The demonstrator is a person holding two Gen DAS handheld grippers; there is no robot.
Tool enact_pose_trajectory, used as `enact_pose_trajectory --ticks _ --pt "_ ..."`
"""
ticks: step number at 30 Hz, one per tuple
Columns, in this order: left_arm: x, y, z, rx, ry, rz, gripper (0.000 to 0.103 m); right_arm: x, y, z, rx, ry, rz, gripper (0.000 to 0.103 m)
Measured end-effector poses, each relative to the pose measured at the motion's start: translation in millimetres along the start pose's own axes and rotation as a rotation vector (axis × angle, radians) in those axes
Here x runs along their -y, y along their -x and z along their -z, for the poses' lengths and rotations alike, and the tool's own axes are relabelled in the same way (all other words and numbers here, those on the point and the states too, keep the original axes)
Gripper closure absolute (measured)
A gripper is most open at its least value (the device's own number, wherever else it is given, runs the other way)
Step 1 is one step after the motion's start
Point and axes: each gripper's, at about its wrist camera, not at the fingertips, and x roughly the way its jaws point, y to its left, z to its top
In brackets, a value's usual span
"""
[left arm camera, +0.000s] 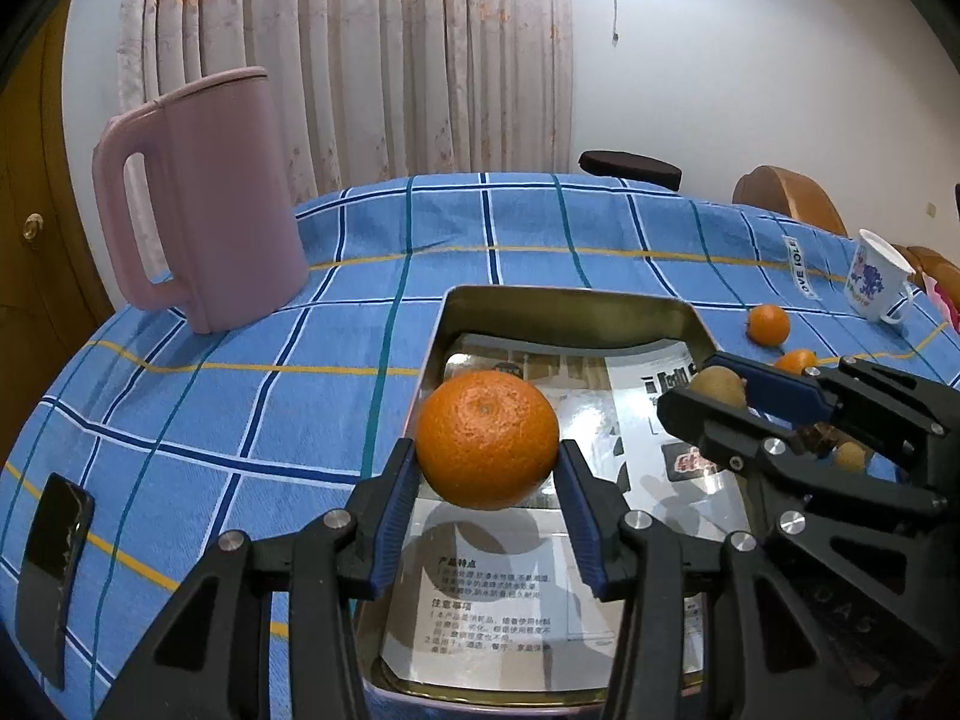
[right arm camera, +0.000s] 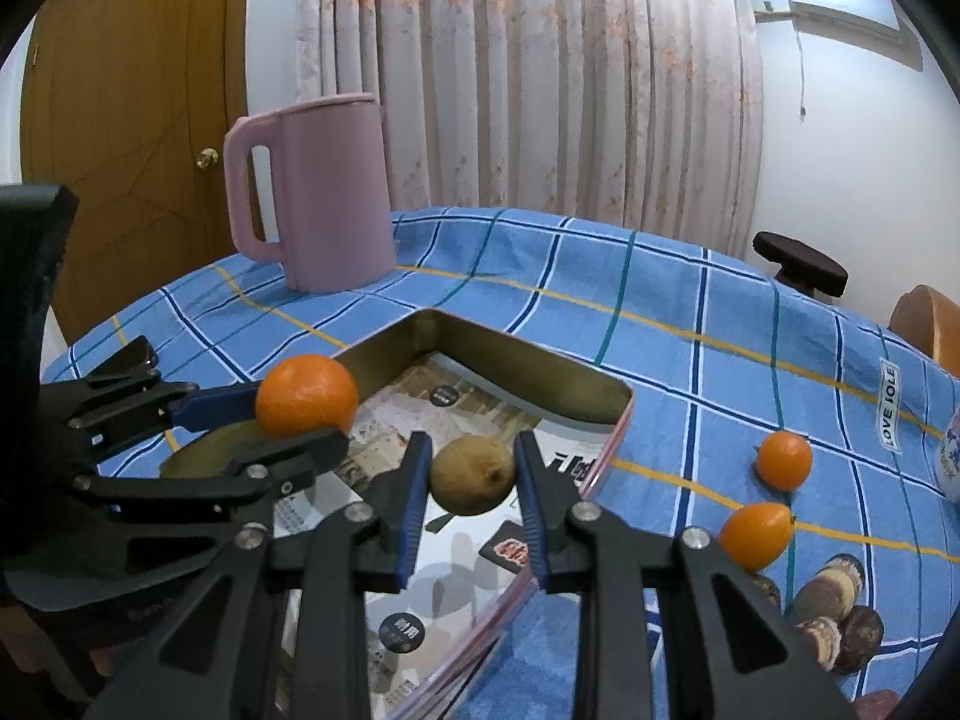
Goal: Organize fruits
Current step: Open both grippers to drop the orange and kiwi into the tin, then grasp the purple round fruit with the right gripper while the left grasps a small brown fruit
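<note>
My left gripper is shut on a large orange and holds it above the metal tin, which is lined with printed paper. My right gripper is shut on a small brownish-green fruit and holds it over the same tin. The left gripper with its orange shows at the left of the right wrist view. The right gripper and its fruit show at the right of the left wrist view. Two small oranges lie on the blue checked tablecloth to the right of the tin.
A pink jug stands at the far left of the table. A white mug stands at the far right. A dark phone lies at the near left. Several brown nuts lie near the right gripper. Chairs stand behind the table.
</note>
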Motion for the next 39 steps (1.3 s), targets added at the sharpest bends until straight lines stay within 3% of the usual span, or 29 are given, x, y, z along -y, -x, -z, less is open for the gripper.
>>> enact_pose_trajectory --ticks 4,6,8,10,13,17,20,26,30,32,35,39 --pt "2 1 1 -0.014 -0.012 -0.028 0.054 1 -2 1 -0.019 -0.003 -0.003 0.069" --pt "1 3 2 -0.014 -0.009 -0.03 0.054 4 2 1 -0.007 -0.012 0.02 0.058" --pt "1 7 4 -0.012 0.004 -0.026 0.051 10 11 4 0.013 -0.029 0.02 0.032" --pt "5 13 5 0.008 0.003 -0.026 0.044 16 27 6 0.051 -0.044 0.02 0.023" --pt "15 32 1 0.08 -0.007 -0.035 0.03 27 57 14 0.089 -0.04 0.061 0.023" --pt "37 46 -4 0.116 -0.022 0.046 0.029 58 103 34 0.119 -0.069 0.176 0.014" --pt "65 46 -3 0.108 -0.065 0.102 0.029 87 130 53 0.096 -0.108 0.289 0.014" --pt "117 39 2 0.069 -0.135 0.182 0.029 125 147 80 -0.006 -0.18 0.378 0.014" --pt "139 29 3 0.033 -0.167 0.211 0.029 137 135 89 -0.079 -0.201 0.372 0.018" --pt "145 28 4 0.021 -0.172 0.223 0.029 142 128 93 -0.115 -0.213 0.361 0.032" --pt "151 25 5 0.007 -0.174 0.234 0.029 146 117 96 -0.171 -0.237 0.33 0.043" --pt "159 21 3 -0.006 -0.182 0.263 0.029 144 116 98 -0.168 -0.231 0.304 0.048"
